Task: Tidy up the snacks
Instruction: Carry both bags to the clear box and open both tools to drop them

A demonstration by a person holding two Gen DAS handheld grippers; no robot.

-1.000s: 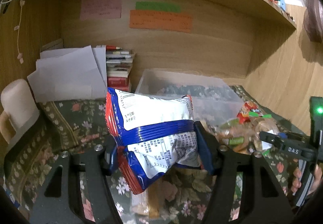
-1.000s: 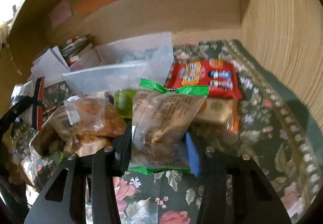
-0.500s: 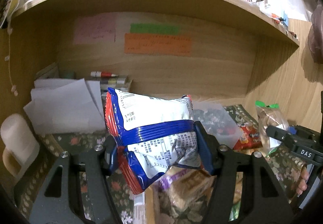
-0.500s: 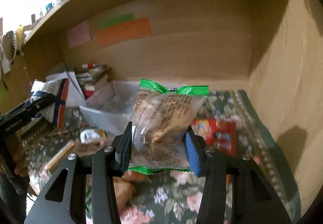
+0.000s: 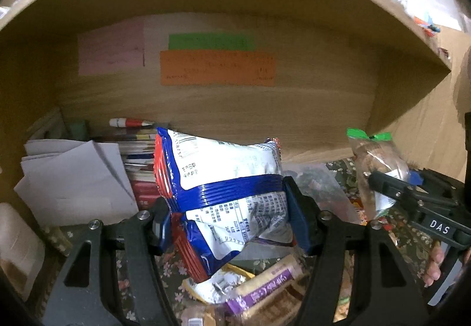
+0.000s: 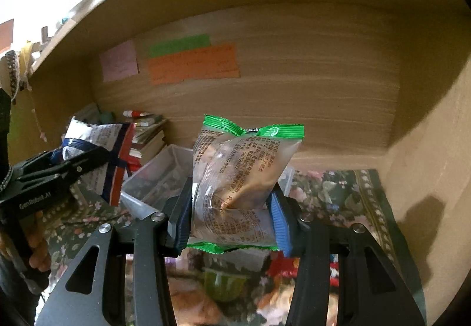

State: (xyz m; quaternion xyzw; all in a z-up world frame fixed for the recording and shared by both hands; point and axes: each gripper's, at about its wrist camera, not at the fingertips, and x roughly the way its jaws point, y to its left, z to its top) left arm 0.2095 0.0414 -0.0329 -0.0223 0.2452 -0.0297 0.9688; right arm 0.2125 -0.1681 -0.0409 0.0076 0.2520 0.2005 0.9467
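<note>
At the far left of the desk nook a sheaf of white papers [image 5: 73, 176] leans beside a stack of books [image 6: 147, 140]. Next comes the left gripper [image 5: 229, 220], its blue pads pressed into both sides of a white, blue and red snack bag [image 5: 223, 190] — the bag stands up between the fingers, clear of the floral cloth [image 6: 332, 187]. Behind and between the two tools sits a clear plastic bin [image 6: 159, 179]. To the right, the right gripper [image 6: 232, 220] is clamped on a clear snack packet with green ends [image 6: 238, 179], held upright above the cloth.

The left wrist view alone shows what lies under the bag: a purple-labelled wafer pack [image 5: 265, 293] among other loose snacks. Only the right wrist view shows the bin's open interior, a red packet [image 6: 282, 267] and a green cup [image 6: 223, 282] blurred beneath the fingers, and the person's hand [image 6: 38, 255] wrapped on the left tool's handle.
</note>
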